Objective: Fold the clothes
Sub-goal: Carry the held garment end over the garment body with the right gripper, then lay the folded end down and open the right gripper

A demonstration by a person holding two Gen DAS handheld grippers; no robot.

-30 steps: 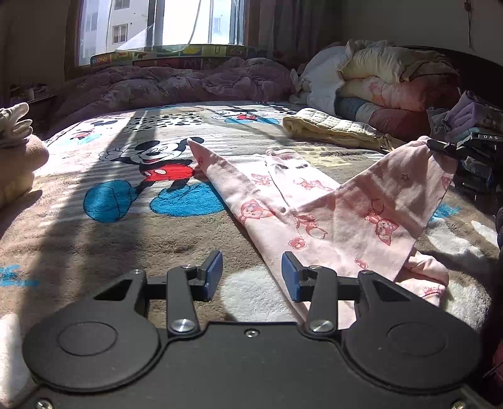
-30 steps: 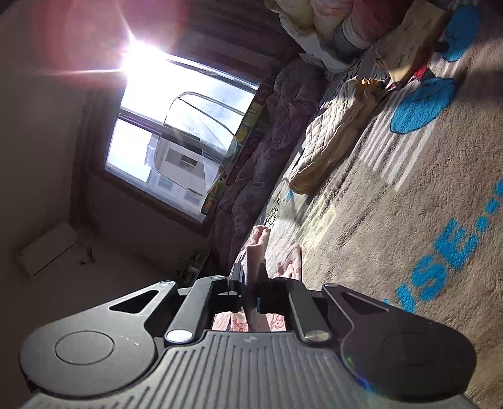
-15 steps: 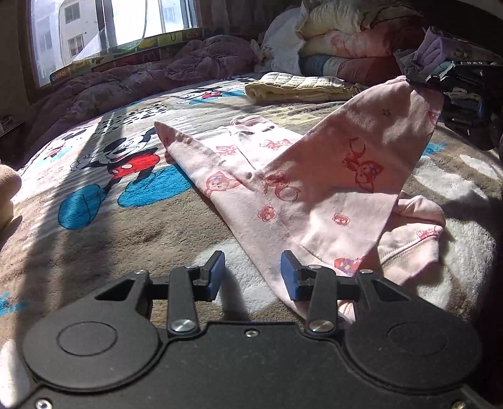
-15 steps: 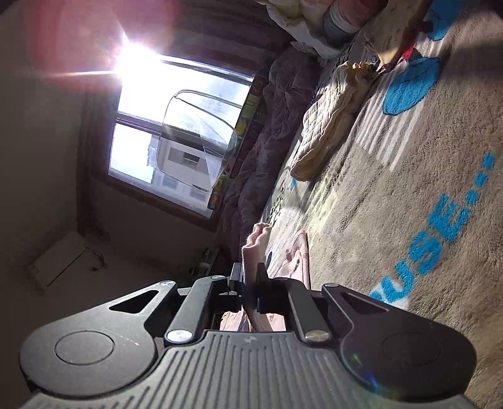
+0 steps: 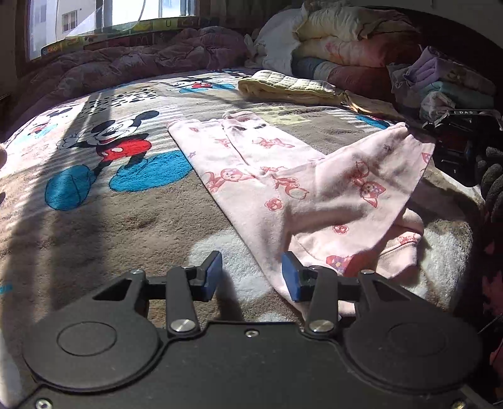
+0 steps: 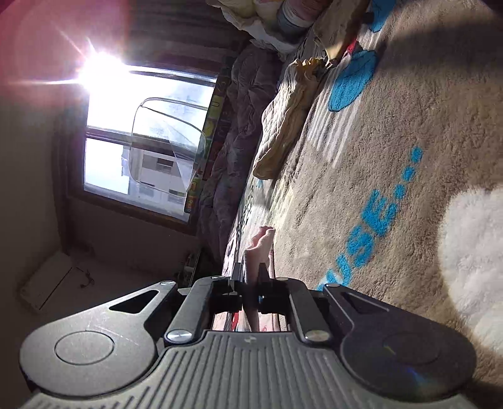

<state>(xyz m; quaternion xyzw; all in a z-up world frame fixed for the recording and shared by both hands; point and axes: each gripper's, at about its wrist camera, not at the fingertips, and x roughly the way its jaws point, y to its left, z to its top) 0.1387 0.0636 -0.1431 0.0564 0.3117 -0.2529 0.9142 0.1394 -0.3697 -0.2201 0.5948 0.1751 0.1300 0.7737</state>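
Folding: right gripper (image 6: 251,280) pinching pants (image 5: 283,176) leg end, lifted to double it over
Left gripper (image 5: 251,275): spread, empty, near waistband

A garment (image 5: 251,163) lies spread on the blanket (image 5: 94,220), one end lifted to the right. Left of it sits a cartoon mouse print (image 5: 116,138). Behind it lies a quilted cloth (image 5: 283,89), and behind that a bedding stack (image 5: 345,41). A window (image 5: 94,19) stands far behind, at left.
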